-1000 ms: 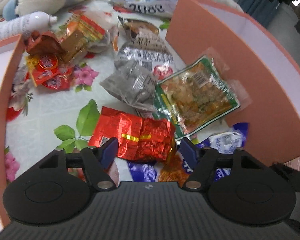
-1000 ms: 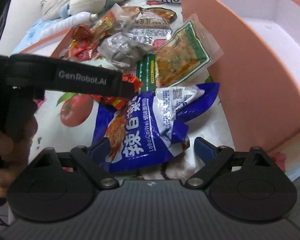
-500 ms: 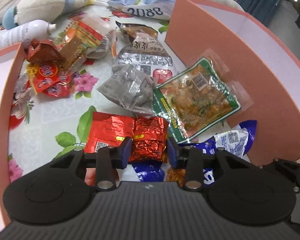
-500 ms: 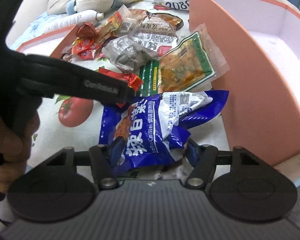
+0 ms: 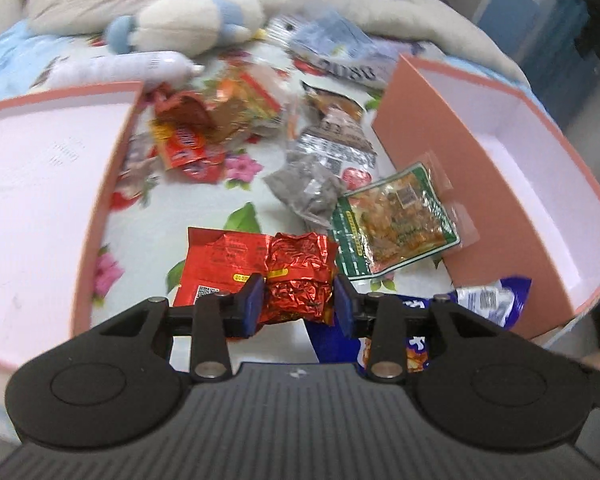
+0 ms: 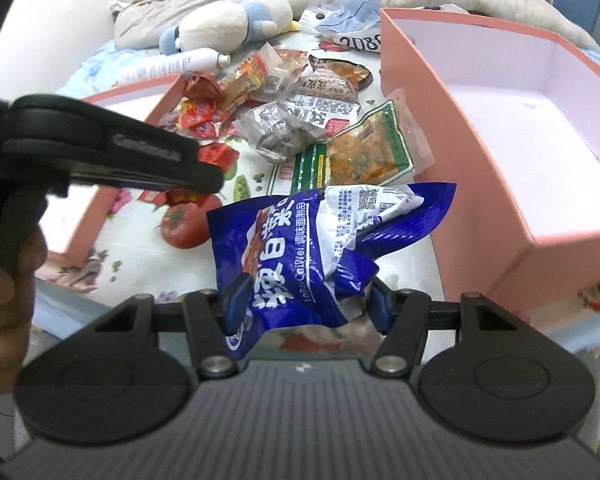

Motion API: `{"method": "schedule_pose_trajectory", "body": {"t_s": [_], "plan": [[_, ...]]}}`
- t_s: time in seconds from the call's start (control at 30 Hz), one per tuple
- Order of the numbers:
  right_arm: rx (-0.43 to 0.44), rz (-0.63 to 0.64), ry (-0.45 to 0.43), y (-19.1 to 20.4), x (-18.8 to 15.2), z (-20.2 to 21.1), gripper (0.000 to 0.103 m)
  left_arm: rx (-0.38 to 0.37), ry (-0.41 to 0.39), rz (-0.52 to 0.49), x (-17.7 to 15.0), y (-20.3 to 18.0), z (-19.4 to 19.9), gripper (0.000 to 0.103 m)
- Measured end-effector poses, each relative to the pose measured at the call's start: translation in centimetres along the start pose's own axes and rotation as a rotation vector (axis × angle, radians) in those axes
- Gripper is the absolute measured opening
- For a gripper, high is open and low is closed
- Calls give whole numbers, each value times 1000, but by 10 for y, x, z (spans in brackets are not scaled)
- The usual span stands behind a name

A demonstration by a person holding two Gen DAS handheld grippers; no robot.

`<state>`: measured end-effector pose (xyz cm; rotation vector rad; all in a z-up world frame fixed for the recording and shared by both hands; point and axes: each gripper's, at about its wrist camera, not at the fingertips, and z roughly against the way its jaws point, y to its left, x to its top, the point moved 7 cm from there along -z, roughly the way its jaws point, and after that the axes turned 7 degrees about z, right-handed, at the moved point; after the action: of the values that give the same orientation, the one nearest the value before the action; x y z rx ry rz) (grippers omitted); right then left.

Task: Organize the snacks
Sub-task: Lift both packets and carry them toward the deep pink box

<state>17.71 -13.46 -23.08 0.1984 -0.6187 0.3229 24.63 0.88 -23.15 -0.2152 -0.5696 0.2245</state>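
Observation:
My left gripper (image 5: 298,304) is shut on a crinkled red foil snack packet (image 5: 260,272) and holds it above the flowered cloth. My right gripper (image 6: 306,304) is shut on a blue snack bag (image 6: 312,248) and holds it up in front of the right pink box (image 6: 480,168). The left gripper also shows in the right wrist view (image 6: 210,178), with the red packet (image 6: 216,158) under it. A second pink box (image 5: 104,184) lies at the left. The blue bag's end shows in the left wrist view (image 5: 488,300).
Loose snacks lie between the boxes: a green-edged pouch (image 5: 392,224), a grey bag (image 5: 312,188), small red and orange packets (image 5: 196,140). A plush toy (image 5: 188,24), a white bottle (image 5: 128,68) and bedding lie behind. The right box interior (image 6: 540,152) holds nothing.
Both grippers closed on their packets and lifted them: the left took the red foil packet, the right took the blue bag. Both views rose and pulled back.

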Motion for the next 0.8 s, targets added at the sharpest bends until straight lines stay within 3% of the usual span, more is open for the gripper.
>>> {"method": "schedule_pose_trajectory", "body": {"t_s": [0.43, 0.8], "plan": [[-13, 39, -111, 7, -5, 73, 62, -2, -117, 91, -35, 2, 103, 43], [-51, 35, -226, -13, 2, 133, 62, -27, -220, 79, -47, -20, 165, 43]]}}
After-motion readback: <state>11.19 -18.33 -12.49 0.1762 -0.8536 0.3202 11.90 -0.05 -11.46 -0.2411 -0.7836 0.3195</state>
